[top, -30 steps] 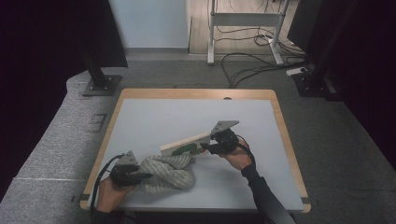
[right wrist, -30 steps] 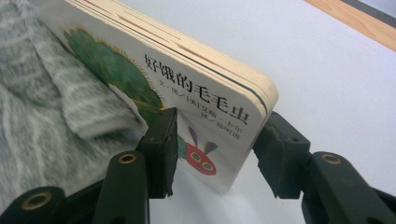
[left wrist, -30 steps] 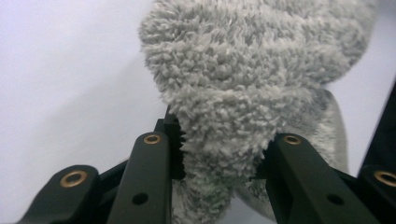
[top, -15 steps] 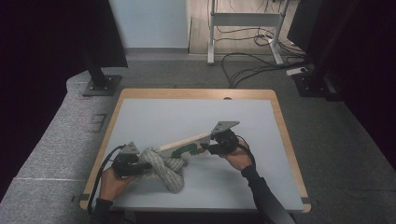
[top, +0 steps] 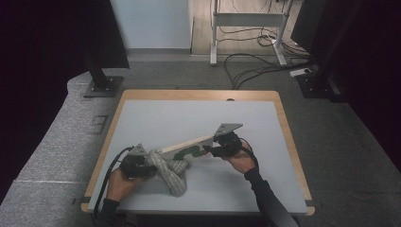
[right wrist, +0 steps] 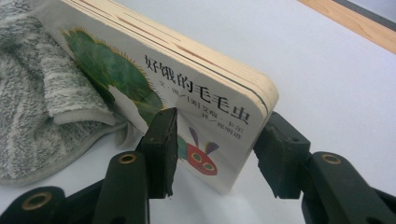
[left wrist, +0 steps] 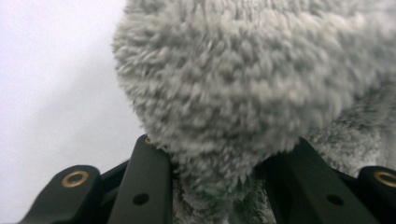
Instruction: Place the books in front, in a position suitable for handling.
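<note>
While the right gripper pinches the board book by its near corner, the left gripper clamps the grey towel draped at the book's far end.

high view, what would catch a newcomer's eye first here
A picture book with a green caterpillar on its cover is held tilted above the table, near its front, the right gripper clamped on its right end. At its left end a fluffy grey towel lies bunched against it, pinched by the left gripper.
</note>
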Demonstrator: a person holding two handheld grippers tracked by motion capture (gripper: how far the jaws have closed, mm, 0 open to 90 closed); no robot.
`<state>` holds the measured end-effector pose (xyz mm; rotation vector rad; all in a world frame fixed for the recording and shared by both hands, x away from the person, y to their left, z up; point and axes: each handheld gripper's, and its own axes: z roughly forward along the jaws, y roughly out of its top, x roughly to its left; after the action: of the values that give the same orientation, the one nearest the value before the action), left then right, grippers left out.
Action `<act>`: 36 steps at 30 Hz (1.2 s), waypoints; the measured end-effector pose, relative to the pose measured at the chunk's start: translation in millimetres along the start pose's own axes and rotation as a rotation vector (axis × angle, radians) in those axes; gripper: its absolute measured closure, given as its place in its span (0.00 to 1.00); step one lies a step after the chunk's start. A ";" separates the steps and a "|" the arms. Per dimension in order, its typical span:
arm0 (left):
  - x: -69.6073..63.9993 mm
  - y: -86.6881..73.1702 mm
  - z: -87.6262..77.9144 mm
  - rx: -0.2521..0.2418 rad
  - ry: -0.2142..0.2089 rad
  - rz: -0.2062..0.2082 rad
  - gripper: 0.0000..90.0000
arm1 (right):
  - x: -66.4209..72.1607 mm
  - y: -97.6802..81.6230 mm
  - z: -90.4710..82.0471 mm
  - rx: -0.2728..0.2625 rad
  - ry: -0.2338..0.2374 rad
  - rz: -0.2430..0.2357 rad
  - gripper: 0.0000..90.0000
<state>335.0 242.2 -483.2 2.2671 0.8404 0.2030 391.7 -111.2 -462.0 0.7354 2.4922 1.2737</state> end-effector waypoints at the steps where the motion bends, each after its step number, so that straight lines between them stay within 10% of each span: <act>1: -0.5 2.2 -3.1 -0.006 0.003 0.006 0.77 | 0.2 0.0 -0.2 0.001 0.000 0.000 0.55; 18: -9.7 33.5 -50.7 -0.102 0.025 0.063 0.77 | 0.9 0.0 -0.7 0.005 -0.001 -0.002 0.55; 36: 1.6 2.3 -5.7 -0.034 -0.003 -0.004 0.77 | 1.0 -0.6 -0.3 0.000 -0.003 0.000 0.55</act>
<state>335.4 245.1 -477.5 2.2332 0.8334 0.2102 390.6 -111.2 -462.3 0.7370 2.4902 1.2714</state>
